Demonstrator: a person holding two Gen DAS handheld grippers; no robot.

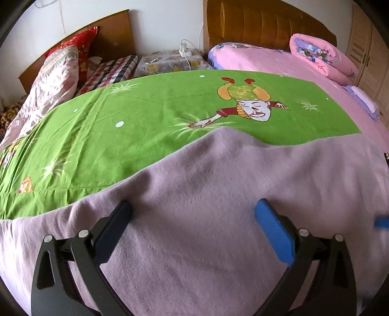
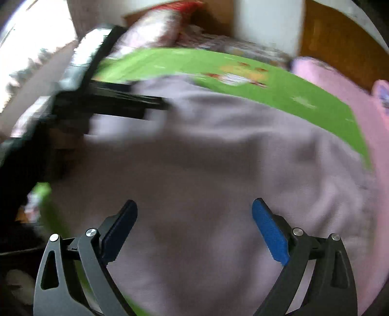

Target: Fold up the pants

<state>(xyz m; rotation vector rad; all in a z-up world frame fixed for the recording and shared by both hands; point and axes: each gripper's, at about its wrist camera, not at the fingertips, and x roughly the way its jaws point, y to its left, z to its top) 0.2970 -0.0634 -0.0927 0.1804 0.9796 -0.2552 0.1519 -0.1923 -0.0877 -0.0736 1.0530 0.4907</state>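
The pants (image 1: 218, 206) lie spread over the bed's near edge on the green sheet (image 1: 121, 126). Left hand-held gripper (image 1: 192, 214) and right hand-held gripper (image 2: 194, 214) hover, fingers apart; pinch matching edges evenly.

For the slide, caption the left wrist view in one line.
Open left gripper poised over lilac pants spread on a green cartoon sheet, pink bed behind.

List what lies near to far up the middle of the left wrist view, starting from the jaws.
Left gripper, jaws open → lilac pants → green cartoon sheet → floral-covered nightstand with a white charger → white wall.
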